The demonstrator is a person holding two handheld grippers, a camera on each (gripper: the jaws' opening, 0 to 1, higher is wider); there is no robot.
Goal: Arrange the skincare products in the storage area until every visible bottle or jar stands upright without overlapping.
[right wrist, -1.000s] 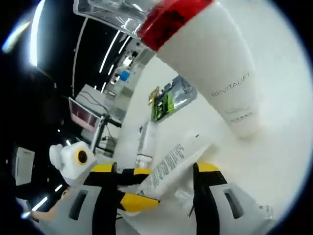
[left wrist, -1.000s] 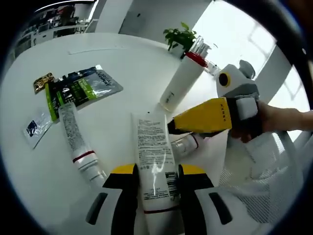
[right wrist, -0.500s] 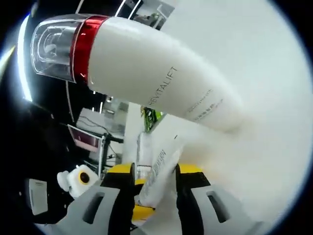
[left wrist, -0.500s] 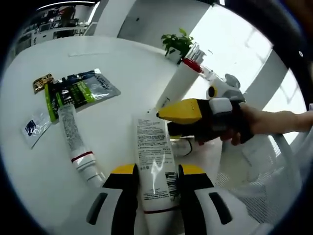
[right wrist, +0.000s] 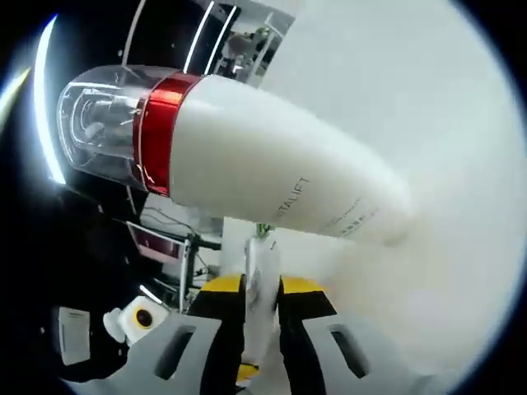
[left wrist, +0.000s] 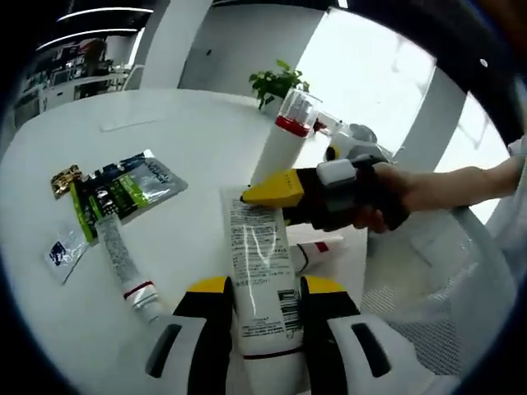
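Observation:
My left gripper (left wrist: 259, 290) is shut on a white tube with printed text (left wrist: 257, 259), which runs away from me between its jaws. At the tube's far end, my right gripper (left wrist: 262, 196), held by a hand, comes in from the right. In the right gripper view, the right gripper (right wrist: 262, 286) has its jaws pressed on the thin edge of the tube (right wrist: 260, 255). Just behind stands a white bottle with a red ring and clear cap (left wrist: 278, 148), large in the right gripper view (right wrist: 272, 181).
On the white round table (left wrist: 189, 123) a slim tube with a red stripe (left wrist: 123, 263) lies to the left. Sachets (left wrist: 119, 189) lie beyond it, a small blue one (left wrist: 62, 251) nearer. A small tube (left wrist: 317, 251) lies right of the held tube. A potted plant (left wrist: 276, 82) stands at the back.
The right gripper's jaws have narrowed from wide apart to pressed on the tube's far end, and it has moved left in the left gripper view. Both cameras have shifted.

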